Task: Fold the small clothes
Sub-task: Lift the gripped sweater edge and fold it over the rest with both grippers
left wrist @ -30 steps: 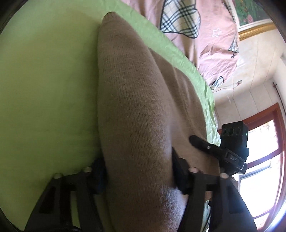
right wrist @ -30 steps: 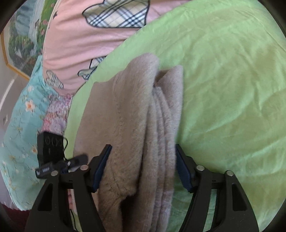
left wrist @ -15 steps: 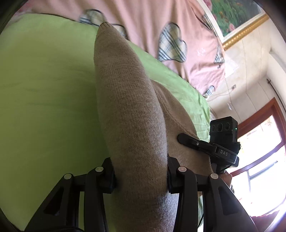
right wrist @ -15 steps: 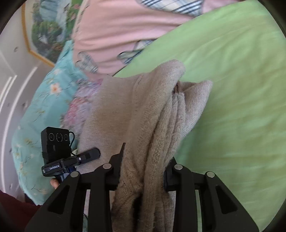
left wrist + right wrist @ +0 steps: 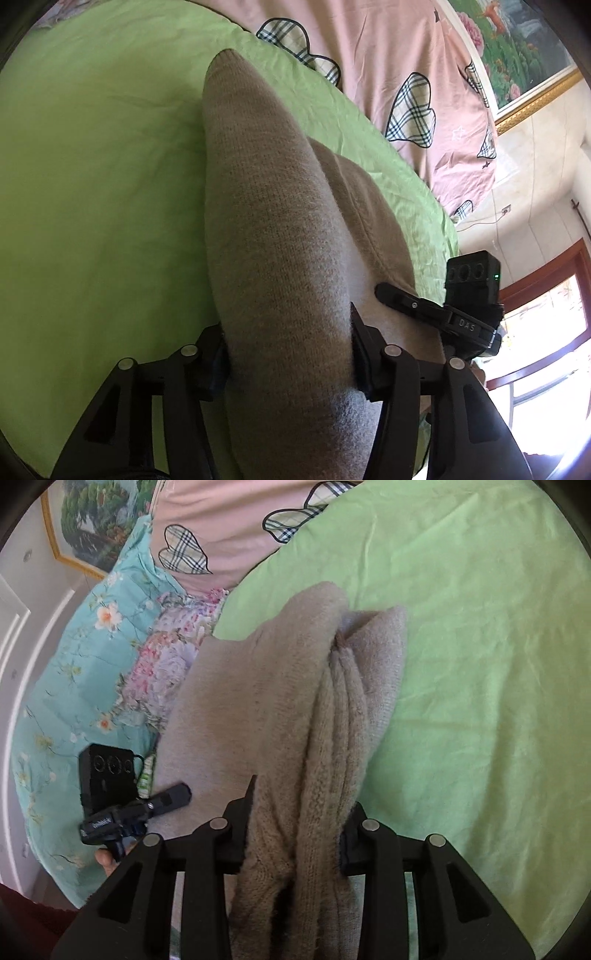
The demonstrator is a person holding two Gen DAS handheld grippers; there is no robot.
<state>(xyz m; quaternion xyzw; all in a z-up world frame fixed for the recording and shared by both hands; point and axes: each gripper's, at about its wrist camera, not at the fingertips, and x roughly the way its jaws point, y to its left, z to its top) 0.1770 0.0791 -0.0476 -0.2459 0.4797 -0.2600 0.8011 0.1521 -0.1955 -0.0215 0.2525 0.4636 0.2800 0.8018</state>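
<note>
Both claws have swung back down toward the green sheet [image 5: 92, 184]; left claw [image 5: 290, 354] and right claw [image 5: 295, 834] each stay clamped on the beige knit garment [image 5: 266, 229], apparently doubled over.

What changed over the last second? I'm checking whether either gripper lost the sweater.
Neither let go. The left gripper and right gripper stay shut on the beige sweater, each on a bunched fold. Both cameras tilted up towards the pink quilt half a second ago, then partly back. The green sheet looks unchanged.
</note>
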